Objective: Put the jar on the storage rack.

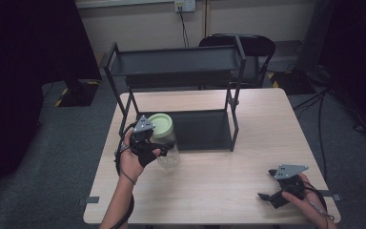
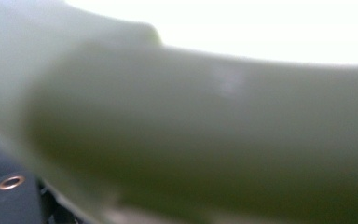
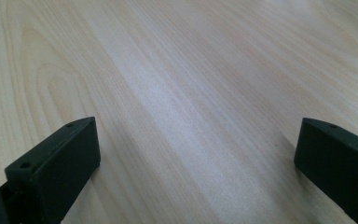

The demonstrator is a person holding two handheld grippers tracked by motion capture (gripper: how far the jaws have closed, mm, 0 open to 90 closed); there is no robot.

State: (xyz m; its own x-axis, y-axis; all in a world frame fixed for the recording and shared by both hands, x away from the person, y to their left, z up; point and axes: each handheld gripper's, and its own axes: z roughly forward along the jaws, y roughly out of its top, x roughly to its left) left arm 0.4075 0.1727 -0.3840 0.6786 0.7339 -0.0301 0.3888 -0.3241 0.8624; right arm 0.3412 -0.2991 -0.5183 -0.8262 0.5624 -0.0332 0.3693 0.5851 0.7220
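Your right gripper [image 1: 268, 184] rests wide open on the table [image 1: 219, 186]. Your left gripper [image 1: 148, 139] squeezes the jar [image 1: 167, 151] under its green lid [image 1: 160, 125], by the black shelf [image 1: 205, 129].

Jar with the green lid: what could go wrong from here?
1. The left tool grips the jar up near its green lid; the clear body hangs below and could swing or slip.
2. The black rack stands right behind it; lifting could knock the lid against a post.
3. The right tool rests open, far off, too distant to steady it.
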